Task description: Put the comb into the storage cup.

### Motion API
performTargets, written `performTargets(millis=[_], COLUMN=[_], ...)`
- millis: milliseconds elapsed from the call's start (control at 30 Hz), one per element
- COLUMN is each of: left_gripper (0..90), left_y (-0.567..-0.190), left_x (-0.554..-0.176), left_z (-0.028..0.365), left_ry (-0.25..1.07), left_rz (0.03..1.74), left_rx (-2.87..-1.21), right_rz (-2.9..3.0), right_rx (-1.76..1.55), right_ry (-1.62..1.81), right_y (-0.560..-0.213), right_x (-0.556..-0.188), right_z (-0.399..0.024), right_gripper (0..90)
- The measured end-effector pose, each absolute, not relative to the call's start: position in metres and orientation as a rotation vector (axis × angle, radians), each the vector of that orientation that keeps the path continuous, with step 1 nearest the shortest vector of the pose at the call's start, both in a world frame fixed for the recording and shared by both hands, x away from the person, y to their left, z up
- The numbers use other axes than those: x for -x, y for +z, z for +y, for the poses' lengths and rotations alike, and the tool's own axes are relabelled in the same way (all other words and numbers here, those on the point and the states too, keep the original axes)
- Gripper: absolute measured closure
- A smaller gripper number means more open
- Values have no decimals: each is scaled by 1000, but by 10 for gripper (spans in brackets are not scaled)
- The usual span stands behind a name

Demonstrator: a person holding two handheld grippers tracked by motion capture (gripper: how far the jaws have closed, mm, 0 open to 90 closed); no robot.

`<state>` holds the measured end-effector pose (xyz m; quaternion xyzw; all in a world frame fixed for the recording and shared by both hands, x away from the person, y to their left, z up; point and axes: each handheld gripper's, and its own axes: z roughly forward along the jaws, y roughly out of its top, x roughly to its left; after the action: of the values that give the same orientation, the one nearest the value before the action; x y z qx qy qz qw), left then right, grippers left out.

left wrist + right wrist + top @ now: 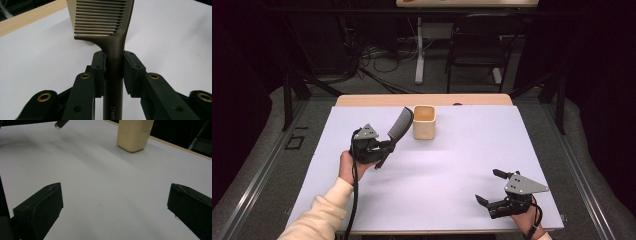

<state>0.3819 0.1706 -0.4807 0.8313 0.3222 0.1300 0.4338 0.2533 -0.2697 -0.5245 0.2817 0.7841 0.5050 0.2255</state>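
A: From the high view, the left tool [384, 146] has a dark comb [398, 128] clamped by its handle, lifted off the white tabletop [447, 165], teeth end tilted toward the cream cup [424, 122]. The comb head sits just beside the cup's left wall, near the rim but not inside.

B: And the right tool [491, 186]?

A: Resting low at the near right corner, jaws spread wide, nothing between them.

B: The left gripper view?

A: Both pads [98, 67] press the comb [113, 47] on the narrow neck just below the teeth. The cup [71, 15] shows behind the teeth. The grip is narrow, so I'd judge the comb could pivot between the pads if its head knocks the cup rim.

B: Anything else that could go wrong?

A: The cup looks light and stands free. A sideways nudge from the comb might tip or slide it, with the other hand well apart from it.

B: The right gripper view?

A: Open jaws over bare tabletop [105, 195], the cup [133, 133] far ahead, the comb's handle tip [60, 124] at the top edge.
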Motion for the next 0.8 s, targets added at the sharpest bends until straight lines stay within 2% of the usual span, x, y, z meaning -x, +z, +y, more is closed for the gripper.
performTargets(millis=[800], left_gripper=[725], left_y=[-470], left_x=[-391], left_z=[165], left_ry=[329], left_rz=[789], left_rx=[-1989], right_rz=[2161], right_rx=[-781], right_ry=[1395], right_y=[-525], right_x=[-254], right_z=[-270], right_gripper=[0])
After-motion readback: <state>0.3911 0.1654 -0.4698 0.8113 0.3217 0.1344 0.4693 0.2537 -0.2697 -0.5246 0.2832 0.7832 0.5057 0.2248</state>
